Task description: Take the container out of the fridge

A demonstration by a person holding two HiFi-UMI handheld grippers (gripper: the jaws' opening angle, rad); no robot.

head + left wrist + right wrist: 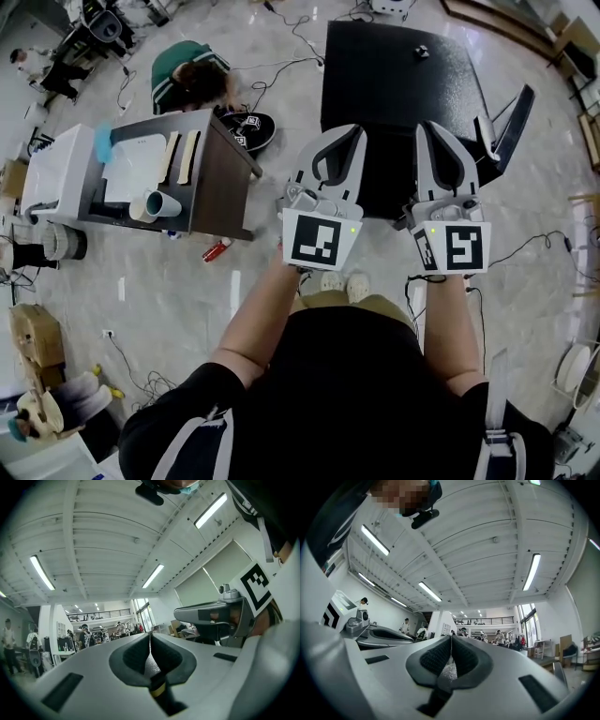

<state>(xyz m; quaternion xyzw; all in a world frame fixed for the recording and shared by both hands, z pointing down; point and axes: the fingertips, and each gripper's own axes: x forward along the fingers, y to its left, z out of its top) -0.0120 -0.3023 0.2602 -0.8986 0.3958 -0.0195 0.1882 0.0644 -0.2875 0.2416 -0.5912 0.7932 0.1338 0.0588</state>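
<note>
Close below the camera, above the person's own shoes (345, 283), the left gripper (336, 133) and the right gripper (441, 129) were held side by side, each with its jaws pressed together on nothing. Ahead of them stood a black cabinet (394, 84) with a small dark object (422, 52) on its top. Whether it was the fridge could not be told, and the container could not be made out in any view. To the left, a brown table (225, 178) carried a tipped paper cup (157, 204), and a red bottle (217, 249) lay on the floor near it. Cables (539, 246) trailed over the pale marbled floor (169, 300), which lay open between table and cabinet. Farther back, a person in green (187, 70) crouched. Both gripper views looked toward a white ribbed ceiling (103, 536) with strip lights and a distant balcony (487, 619).
</note>
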